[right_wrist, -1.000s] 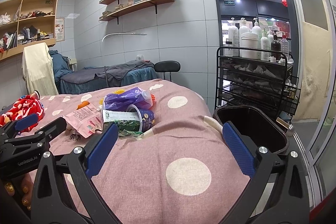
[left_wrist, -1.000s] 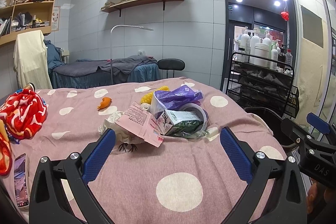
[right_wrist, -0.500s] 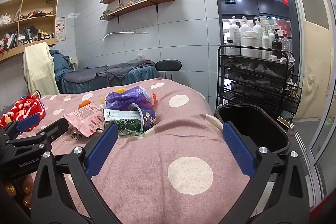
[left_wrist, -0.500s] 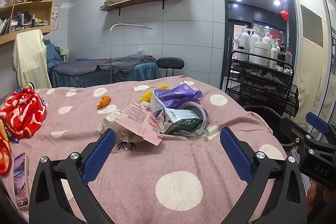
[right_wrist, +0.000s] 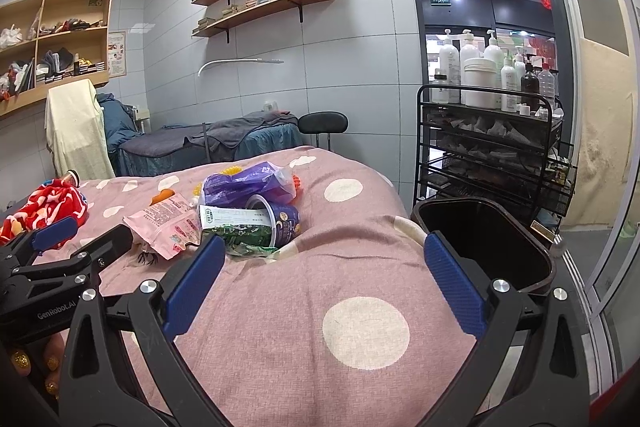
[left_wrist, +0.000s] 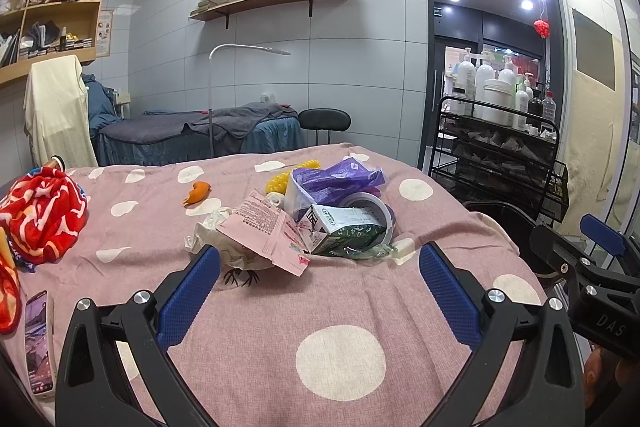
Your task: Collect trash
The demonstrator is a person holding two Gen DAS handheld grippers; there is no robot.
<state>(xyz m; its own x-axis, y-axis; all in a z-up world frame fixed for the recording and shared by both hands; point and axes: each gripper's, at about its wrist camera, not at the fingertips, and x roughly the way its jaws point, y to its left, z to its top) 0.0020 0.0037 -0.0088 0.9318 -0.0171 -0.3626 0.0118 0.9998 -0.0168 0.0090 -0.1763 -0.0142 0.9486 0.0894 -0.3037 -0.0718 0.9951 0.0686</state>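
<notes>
The left gripper (left_wrist: 320, 267) hung over the pink spotted blanket (left_wrist: 340, 355) with its jaws spread wide, holding and touching nothing. The right gripper (right_wrist: 320, 263) was just as wide open and empty. The trash pile lay just beyond both: a pink packet (left_wrist: 266, 231), a green carton (left_wrist: 346, 227) poking from a purple cup (right_wrist: 286, 221), and a purple bag (left_wrist: 336, 181) behind. A black bin (right_wrist: 484, 239) stood at the bed's right edge.

pink dotted bed (left_wrist: 340, 315) carries trash pile (left_wrist: 320, 219), red cloth (left_wrist: 40, 215), phone (left_wrist: 39, 343).
</notes>
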